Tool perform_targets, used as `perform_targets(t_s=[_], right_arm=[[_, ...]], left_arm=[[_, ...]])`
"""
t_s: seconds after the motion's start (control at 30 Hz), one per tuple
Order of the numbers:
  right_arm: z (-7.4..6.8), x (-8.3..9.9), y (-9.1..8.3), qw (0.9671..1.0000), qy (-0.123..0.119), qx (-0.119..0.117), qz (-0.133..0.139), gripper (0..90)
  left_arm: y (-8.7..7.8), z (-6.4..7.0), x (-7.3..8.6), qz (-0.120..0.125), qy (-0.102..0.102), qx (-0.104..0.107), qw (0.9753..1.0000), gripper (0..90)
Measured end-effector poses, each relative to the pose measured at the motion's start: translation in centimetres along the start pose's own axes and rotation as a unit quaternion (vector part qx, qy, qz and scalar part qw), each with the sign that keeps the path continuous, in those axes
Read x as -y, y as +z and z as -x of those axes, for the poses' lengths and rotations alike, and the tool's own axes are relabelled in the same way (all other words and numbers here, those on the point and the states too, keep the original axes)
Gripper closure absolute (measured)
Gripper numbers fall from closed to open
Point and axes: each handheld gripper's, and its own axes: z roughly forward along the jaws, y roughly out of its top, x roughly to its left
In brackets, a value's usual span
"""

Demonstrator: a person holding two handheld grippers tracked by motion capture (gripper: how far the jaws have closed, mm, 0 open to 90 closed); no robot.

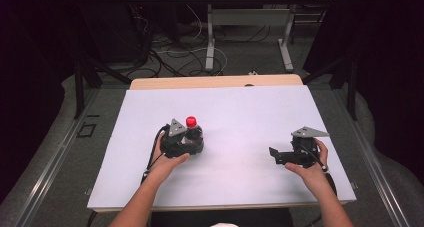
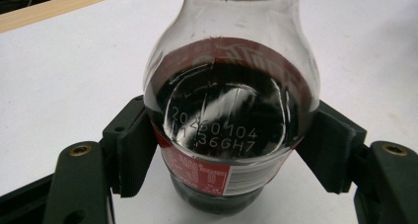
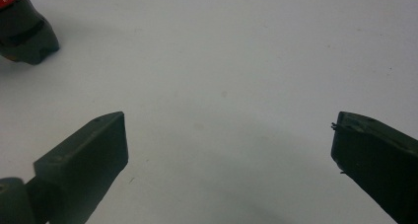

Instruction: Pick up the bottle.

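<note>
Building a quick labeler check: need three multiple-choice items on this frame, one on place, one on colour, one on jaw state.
1. Where does the bottle stand?
A. left half of the white table top
B. right edge
C. on the floor

2. What colour is the bottle's cap?
A. blue
B. red
C. white

3. How are the right gripper jaws?
A. shut on the bottle
C. shut on nothing
B. apart with nothing between

Key: 1 A, the high view shows it left of centre, by the left gripper. 2 B, the cap is red in the high view. 3 B, the right gripper view shows bare table between wide-set jaws.
</note>
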Motion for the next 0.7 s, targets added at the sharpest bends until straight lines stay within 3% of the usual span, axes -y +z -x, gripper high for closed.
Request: perform_targets(t_s=[0.37,0.57,0.7], right_arm=[[-0.6,-0.3,-0.4,0.9998,-0.015,0.000,0.010,5.6],[-1.4,-0.9,-0.8,0.9994,-0.022,-0.018,0.019,14.6],[-2.1,-1.6,-1.2,0.9991,-0.019,-0.035,0.018,15.7]], left_arm=[[-1.1,1.9,-0.7,0.008,0.024,0.029,0.9993,29.9],[-1.7,2.8,-1.1,0.004,0.029,0.049,0.9984,29.9],[-1.9,3.3,-1.3,0.005,0.035,0.051,0.9980,29.9]])
